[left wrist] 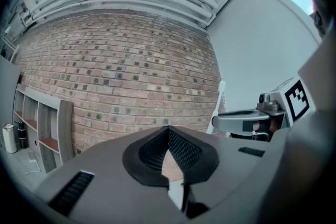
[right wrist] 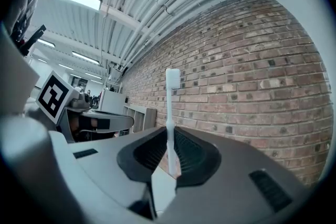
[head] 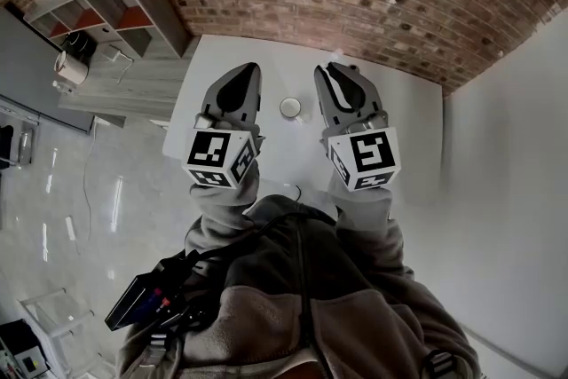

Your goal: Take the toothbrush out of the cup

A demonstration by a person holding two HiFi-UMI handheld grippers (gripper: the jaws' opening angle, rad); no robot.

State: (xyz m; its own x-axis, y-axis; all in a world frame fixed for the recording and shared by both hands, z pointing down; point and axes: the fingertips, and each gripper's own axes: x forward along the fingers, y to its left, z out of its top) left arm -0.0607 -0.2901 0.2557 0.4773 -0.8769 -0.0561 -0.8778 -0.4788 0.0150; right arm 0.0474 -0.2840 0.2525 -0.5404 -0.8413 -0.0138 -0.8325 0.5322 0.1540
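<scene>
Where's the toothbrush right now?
Right gripper view: the toothbrush stands upright, clamped in the fingers of the right gripper. In the head view the cup sits on the white table, just left of that gripper.

No readable text or labels anywhere

White toothbrush (right wrist: 171, 115) upright, white cup (head: 290, 107) apart

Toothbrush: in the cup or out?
Out. The right hand-held gripper is shut on the toothbrush, upright between its jaws; the cup sits on the table, apart from it.
</scene>
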